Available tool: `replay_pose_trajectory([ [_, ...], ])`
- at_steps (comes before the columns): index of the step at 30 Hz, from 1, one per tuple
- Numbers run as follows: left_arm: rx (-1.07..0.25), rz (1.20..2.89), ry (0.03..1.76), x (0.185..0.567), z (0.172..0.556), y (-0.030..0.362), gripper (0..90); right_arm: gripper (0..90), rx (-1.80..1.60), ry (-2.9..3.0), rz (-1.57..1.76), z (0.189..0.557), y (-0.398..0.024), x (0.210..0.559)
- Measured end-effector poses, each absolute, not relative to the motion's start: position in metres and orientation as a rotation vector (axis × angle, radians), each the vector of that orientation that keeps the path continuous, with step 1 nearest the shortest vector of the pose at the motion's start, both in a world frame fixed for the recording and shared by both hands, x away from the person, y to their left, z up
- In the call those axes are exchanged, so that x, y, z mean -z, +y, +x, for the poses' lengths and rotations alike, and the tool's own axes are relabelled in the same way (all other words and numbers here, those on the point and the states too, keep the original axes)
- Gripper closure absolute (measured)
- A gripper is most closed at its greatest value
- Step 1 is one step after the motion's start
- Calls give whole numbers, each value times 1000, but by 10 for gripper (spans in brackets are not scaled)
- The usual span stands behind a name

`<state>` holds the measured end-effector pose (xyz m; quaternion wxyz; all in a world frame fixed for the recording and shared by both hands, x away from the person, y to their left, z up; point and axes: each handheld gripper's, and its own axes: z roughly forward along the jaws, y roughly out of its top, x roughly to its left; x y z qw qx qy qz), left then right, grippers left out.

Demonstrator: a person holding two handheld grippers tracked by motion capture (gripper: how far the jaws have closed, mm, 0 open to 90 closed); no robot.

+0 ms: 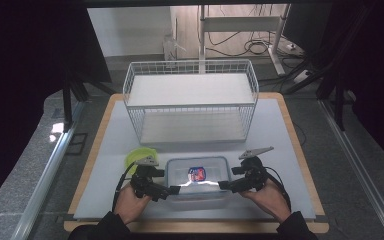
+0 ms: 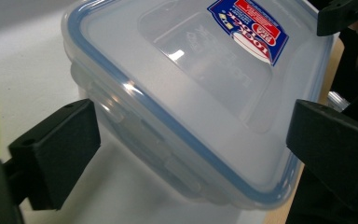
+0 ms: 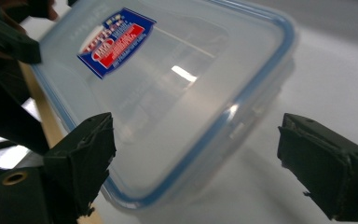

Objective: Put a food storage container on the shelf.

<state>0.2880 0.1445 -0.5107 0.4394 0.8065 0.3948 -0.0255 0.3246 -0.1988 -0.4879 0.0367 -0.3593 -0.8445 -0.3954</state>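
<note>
A clear plastic container (image 1: 198, 186) with a blue-sealed lid and a red and blue label (image 1: 197, 174) lies near the table's front edge. My left gripper (image 1: 166, 184) is at its left end and my right gripper (image 1: 228, 179) at its right end. In the left gripper view, the left gripper (image 2: 191, 140) stands open, with a near corner of the container (image 2: 191, 98) between its jaws. The right gripper (image 3: 198, 149) is open too. The container's other near corner (image 3: 177, 88) lies between its jaws, and there is a gap to the right-hand jaw.
A white wire basket rack (image 1: 190, 100) with two shelves stands behind the container. A yellow-green round thing (image 1: 139, 155) lies just left of the container, behind my left gripper. The white mat (image 1: 280, 150) lies on a wooden board whose front edge (image 1: 195, 227) runs close under my hands.
</note>
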Motion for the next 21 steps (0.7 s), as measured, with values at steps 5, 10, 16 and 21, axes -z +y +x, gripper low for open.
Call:
replay_pose_trajectory([
  [5,70,2008,1000,510,289,142,18,118,1209,-2536,-1101,330,-194,492],
  [10,67,2005,1015,509,292,142,15,124,1206,-2513,-1110,332,-195,493],
  [16,90,2023,1023,508,290,137,8,208,1204,-2542,-1106,325,-197,487],
  [21,22,2037,1018,503,281,135,34,249,1203,-2595,-1089,317,-197,482],
])
